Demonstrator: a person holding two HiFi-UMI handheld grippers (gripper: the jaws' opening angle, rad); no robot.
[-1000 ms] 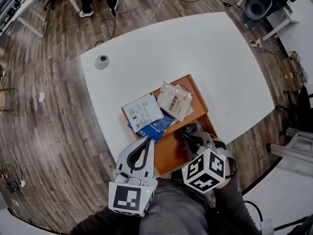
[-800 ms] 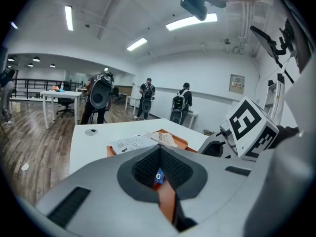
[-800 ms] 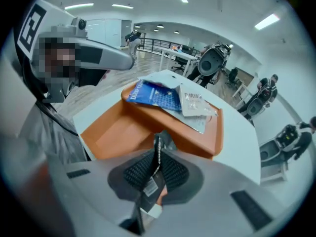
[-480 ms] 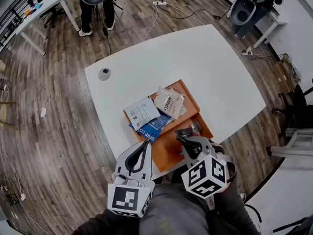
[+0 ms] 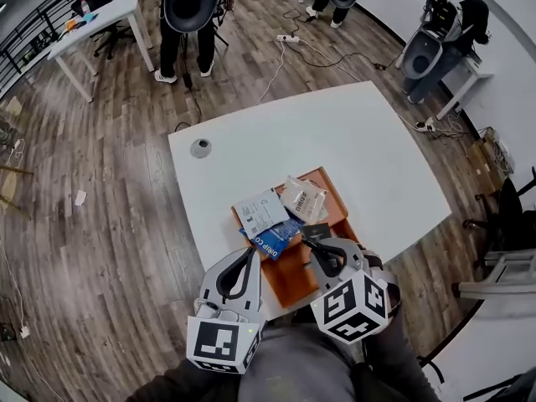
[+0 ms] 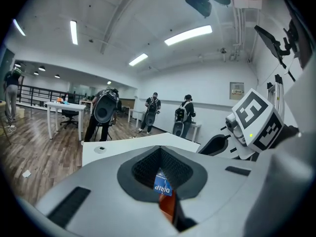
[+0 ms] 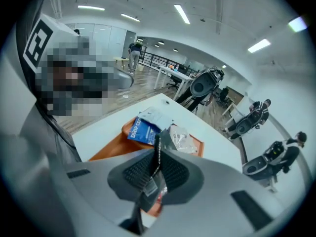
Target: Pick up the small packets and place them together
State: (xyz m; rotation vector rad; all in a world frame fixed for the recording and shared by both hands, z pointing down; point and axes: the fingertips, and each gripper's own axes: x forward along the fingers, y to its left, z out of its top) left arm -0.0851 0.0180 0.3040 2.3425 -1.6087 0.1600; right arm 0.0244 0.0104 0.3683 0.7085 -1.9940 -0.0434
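An orange tray (image 5: 295, 275) lies near the front edge of the white table (image 5: 335, 141). On it lie a white packet (image 5: 262, 210), a blue packet (image 5: 279, 236) and a clear packet with white print (image 5: 303, 198), overlapping one another. My right gripper (image 5: 321, 245) is shut on a thin dark packet (image 5: 316, 232) and holds it above the tray's near part. In the right gripper view that dark packet (image 7: 164, 139) stands edge-on between the jaws, above the blue packet (image 7: 140, 131). My left gripper (image 5: 251, 249) hangs beside it, shut and empty, over the tray's left edge.
A small round grey object (image 5: 200, 147) sits at the table's far left corner. People with backpacks (image 5: 191, 2) stand beyond the table, by desks (image 5: 92, 23) and a cable strip (image 5: 289, 38) on the wood floor. Table edges fall away on all sides.
Both grippers have risen from the tray, and the right one carries the dark packet up with it. The table and tray look smaller and farther below.
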